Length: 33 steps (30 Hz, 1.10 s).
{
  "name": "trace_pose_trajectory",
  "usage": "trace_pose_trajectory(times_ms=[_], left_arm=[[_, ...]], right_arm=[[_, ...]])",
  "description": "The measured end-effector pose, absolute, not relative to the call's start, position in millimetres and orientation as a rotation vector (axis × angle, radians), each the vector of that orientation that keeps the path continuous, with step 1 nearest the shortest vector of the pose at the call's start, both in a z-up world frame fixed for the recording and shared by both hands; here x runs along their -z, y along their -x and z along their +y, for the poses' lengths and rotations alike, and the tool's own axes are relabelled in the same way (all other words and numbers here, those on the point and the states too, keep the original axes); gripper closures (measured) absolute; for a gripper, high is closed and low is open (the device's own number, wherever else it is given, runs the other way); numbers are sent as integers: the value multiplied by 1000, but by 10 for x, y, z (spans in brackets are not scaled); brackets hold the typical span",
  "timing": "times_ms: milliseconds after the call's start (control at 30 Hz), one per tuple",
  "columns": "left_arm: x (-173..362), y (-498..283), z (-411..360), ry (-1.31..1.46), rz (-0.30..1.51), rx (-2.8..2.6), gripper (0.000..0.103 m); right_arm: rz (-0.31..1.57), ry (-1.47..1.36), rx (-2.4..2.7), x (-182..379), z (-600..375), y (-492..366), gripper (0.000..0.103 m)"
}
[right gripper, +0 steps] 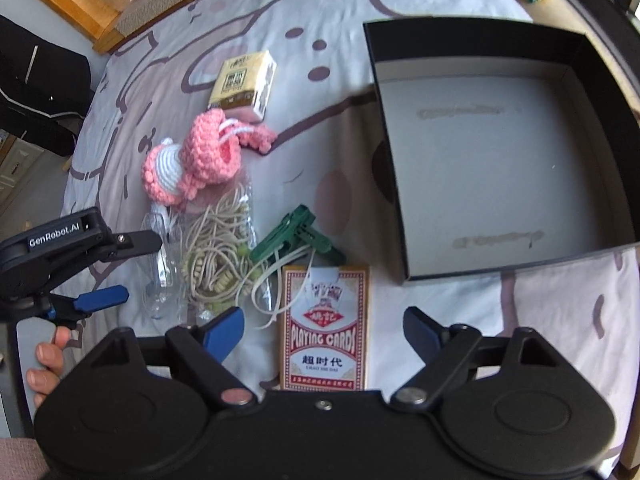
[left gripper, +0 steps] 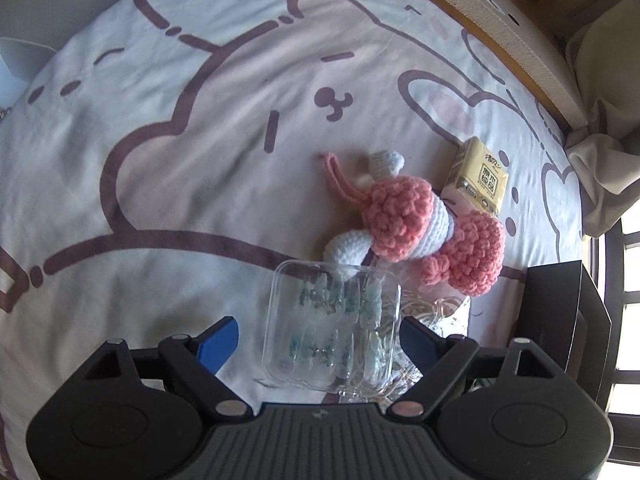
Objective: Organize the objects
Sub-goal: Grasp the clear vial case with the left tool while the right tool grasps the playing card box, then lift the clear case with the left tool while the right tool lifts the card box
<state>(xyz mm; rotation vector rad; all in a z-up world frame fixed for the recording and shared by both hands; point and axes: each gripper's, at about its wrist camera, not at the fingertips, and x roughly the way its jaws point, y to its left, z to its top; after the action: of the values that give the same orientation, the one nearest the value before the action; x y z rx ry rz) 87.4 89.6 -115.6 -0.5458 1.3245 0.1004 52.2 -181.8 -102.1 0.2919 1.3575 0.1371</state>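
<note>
Both grippers are pointed down at the bedsheet. The left gripper has its jaws apart on either side of a clear plastic case — the blue pads aren't pressing on it. The right gripper is spread wide too, with the playing cards box lying between its fingers, untouched. Nearby sit a pink crochet toy, tissue pack, green clip and the empty black box off to the right.
</note>
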Motion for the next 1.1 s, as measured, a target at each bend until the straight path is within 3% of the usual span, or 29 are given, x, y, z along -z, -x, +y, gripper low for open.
trace_pose_trajectory(times_ms=[367, 467, 533, 733, 1100], left_arm=[[1238, -909, 817, 524, 1332, -92, 22], [1237, -932, 815, 523, 1334, -96, 29], [1234, -927, 830, 527, 1335, -99, 29], [1216, -890, 838, 451, 1372, -139, 29], [1257, -755, 689, -4, 1429, -172, 29]], right_arm=[[1448, -166, -148, 1280, -1589, -537, 30], [1460, -146, -151, 1304, -1563, -519, 33], [1464, -167, -163, 1295, -1572, -514, 41], [1488, -148, -154, 1270, -1580, -464, 42], [1531, -181, -86, 1250, -1699, -313, 42]])
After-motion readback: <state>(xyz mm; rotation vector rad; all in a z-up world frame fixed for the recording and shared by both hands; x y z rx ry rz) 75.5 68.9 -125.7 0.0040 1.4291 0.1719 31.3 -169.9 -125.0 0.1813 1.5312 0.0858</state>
